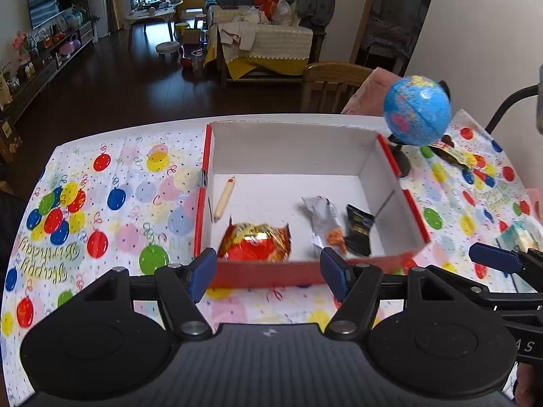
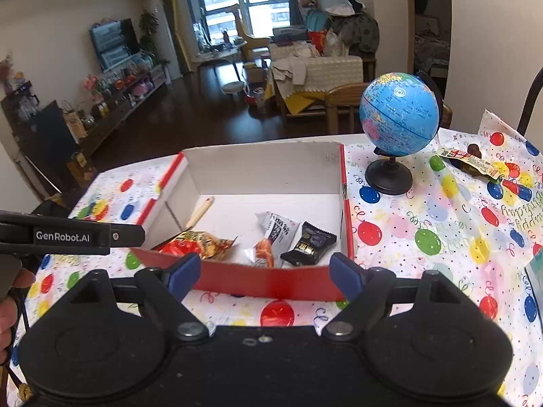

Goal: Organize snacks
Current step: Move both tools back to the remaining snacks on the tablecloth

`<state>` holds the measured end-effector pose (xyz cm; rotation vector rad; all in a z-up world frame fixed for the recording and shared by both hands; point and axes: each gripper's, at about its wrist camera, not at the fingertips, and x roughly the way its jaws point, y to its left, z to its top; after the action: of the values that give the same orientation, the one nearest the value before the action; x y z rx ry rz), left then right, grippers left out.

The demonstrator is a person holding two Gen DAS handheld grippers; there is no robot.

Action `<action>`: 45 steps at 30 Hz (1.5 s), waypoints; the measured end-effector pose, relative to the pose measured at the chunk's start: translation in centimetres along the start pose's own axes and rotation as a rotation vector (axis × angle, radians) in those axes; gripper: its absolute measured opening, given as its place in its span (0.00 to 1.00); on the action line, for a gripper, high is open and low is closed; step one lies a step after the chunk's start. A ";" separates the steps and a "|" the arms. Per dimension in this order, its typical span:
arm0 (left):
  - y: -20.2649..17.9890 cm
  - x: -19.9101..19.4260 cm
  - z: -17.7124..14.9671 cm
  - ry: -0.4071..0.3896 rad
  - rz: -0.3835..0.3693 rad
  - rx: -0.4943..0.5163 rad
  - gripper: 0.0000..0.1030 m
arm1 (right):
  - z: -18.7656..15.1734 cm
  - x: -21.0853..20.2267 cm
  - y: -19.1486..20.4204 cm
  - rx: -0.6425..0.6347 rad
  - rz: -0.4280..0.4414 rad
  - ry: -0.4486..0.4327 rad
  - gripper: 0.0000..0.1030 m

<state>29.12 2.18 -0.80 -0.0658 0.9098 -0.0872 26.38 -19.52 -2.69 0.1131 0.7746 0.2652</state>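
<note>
Red box (image 2: 271, 281) holds four snacks (image 2: 197, 242).

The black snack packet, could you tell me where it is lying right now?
In both wrist views the black snack packet lies inside the red-and-white box, near its front right corner, just right of the silver packet.

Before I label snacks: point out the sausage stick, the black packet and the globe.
sausage stick (image 1: 224, 198), left wrist view, mid-length.
black packet (image 2: 309, 244), right wrist view, centre of wrapper.
globe (image 2: 399, 112), right wrist view, middle of sphere.
</note>
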 end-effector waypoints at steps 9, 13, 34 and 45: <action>-0.9 -4.8 -3.9 -0.064 0.002 -0.033 0.66 | -2.8 -4.3 0.0 -0.015 0.018 -0.034 0.90; -1.1 -6.5 -5.7 -0.073 -0.014 -0.044 0.70 | -4.3 -5.8 -0.2 -0.007 0.041 -0.041 0.90; 0.3 -5.0 -14.6 0.031 0.041 -0.176 0.83 | -13.9 -5.6 -2.3 0.011 -0.015 0.054 0.91; 1.7 0.3 -16.8 0.140 0.143 -0.179 0.83 | -17.3 -1.7 -2.5 -0.017 -0.077 0.156 0.82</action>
<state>16.12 3.48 -11.51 -0.1616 1.0578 0.1245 13.56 -22.37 -14.29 0.0467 0.9294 0.2088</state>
